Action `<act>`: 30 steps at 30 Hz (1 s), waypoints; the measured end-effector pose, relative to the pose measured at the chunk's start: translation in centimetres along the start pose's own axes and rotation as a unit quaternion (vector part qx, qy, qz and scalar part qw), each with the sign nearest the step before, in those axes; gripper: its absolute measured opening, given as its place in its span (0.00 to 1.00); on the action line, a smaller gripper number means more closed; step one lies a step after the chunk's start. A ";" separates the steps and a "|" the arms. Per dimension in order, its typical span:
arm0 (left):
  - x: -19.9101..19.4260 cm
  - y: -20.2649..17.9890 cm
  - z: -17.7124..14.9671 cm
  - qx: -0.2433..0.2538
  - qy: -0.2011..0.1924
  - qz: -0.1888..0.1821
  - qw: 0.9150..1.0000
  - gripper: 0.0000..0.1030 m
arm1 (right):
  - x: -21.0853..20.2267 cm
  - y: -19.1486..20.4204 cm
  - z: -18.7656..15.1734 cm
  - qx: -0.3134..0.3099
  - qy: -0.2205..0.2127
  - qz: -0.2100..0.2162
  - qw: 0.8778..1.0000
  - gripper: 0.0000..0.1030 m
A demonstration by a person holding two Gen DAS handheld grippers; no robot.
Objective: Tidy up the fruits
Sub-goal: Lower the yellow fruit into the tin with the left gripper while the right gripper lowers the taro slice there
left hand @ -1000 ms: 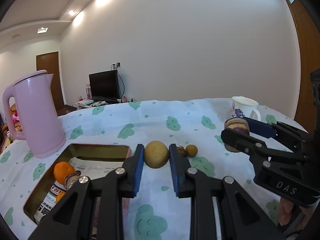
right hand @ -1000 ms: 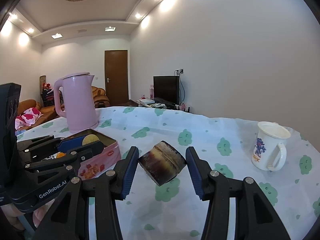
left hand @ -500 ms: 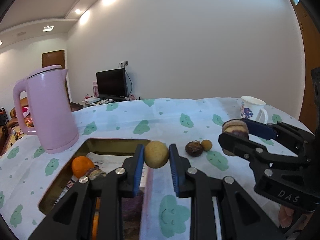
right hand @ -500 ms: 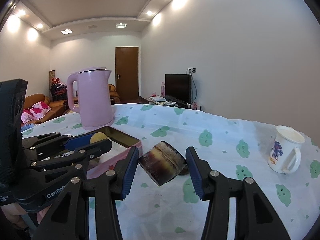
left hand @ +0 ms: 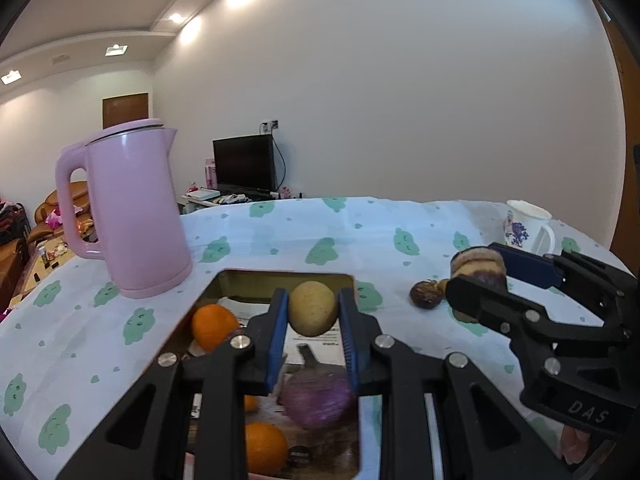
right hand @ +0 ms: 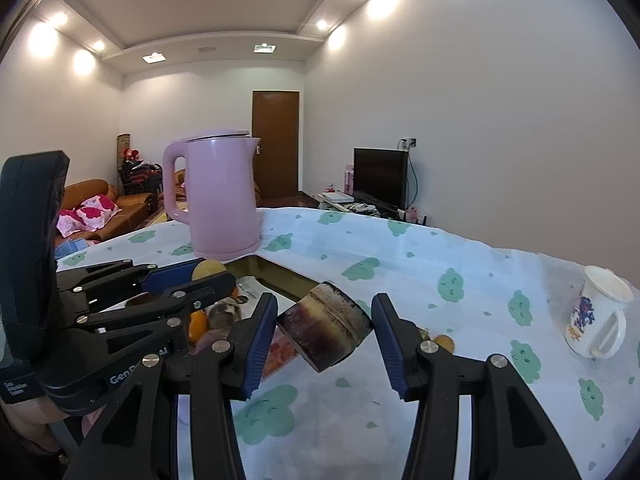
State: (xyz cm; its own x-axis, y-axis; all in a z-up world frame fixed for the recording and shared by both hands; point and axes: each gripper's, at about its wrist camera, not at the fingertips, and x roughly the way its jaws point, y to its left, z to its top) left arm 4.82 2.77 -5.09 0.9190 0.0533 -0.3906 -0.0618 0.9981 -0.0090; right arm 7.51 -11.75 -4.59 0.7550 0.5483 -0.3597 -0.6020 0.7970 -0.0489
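Tan and round, a small fruit [left hand: 312, 309] is pinched between the blue pads of the left gripper [left hand: 313, 322] and is held above the open gold-rimmed rectangular tin [left hand: 280, 277], where two oranges [left hand: 214, 326] and a purple fig-like fruit [left hand: 316, 398] already lie. A dark brown, banded cylindrical piece [right hand: 326, 326] is clamped tilted in the right gripper [right hand: 325, 338], above the cloud-printed tablecloth [right hand: 400, 280] just beside the tin. The carrying step is judged nearly done; next, a lowering into the tin and a release are called for. The tin's near end is hidden by the fingers [left hand: 348, 336], and the small fruits [left hand: 426, 294] left on the cloth are hard to identify
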 end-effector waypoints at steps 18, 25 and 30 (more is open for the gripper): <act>-1.0 5.4 0.3 -0.025 0.005 0.038 0.999 0.25 | 1.5 3.9 1.2 -0.016 -0.003 0.036 0.999 0.49; -0.5 7.4 -0.1 -0.035 0.020 0.053 0.998 0.25 | 2.3 4.9 1.5 -0.015 -0.002 0.051 0.999 0.49; -0.1 8.4 -0.3 -0.040 0.029 0.061 0.997 0.25 | 2.8 5.8 1.6 -0.019 0.000 0.061 0.998 0.49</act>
State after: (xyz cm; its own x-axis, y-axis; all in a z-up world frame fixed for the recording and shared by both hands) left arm 4.07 11.14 -5.44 0.8791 0.1690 -0.4456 -0.2039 0.9785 -0.0311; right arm 6.50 -5.21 -4.41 0.6756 0.6402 -0.3657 -0.6985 0.7145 -0.0397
